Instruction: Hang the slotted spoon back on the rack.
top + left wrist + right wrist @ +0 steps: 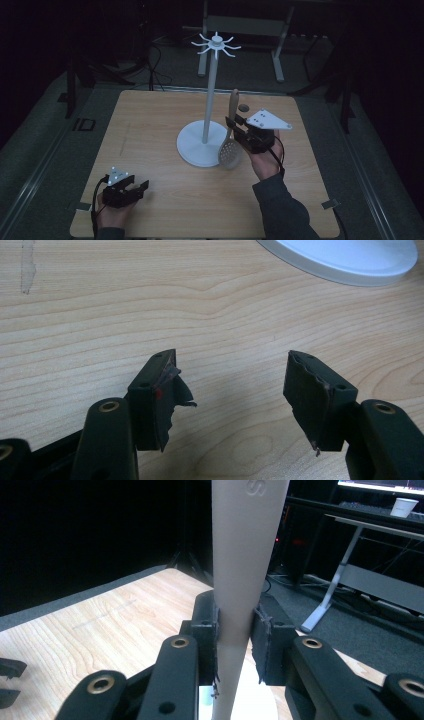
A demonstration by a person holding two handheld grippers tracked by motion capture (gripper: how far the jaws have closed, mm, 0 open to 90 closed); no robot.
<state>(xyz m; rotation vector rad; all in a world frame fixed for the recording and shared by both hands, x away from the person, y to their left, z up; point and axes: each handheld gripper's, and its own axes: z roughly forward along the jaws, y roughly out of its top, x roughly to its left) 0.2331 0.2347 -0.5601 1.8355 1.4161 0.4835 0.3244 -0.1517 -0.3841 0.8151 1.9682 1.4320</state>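
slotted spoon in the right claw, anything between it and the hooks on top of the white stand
Nothing visible does. The right claw holds the slotted spoon upright just right of the stand's pole, and the space from the handle's top to the hooks is free.

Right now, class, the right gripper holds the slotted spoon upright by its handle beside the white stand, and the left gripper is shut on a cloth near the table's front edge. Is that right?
Not quite. The left gripper holds nothing: the left gripper view shows its jaws open over bare table. The rest stands: the right gripper holds the slotted spoon upright by its handle beside the white stand.
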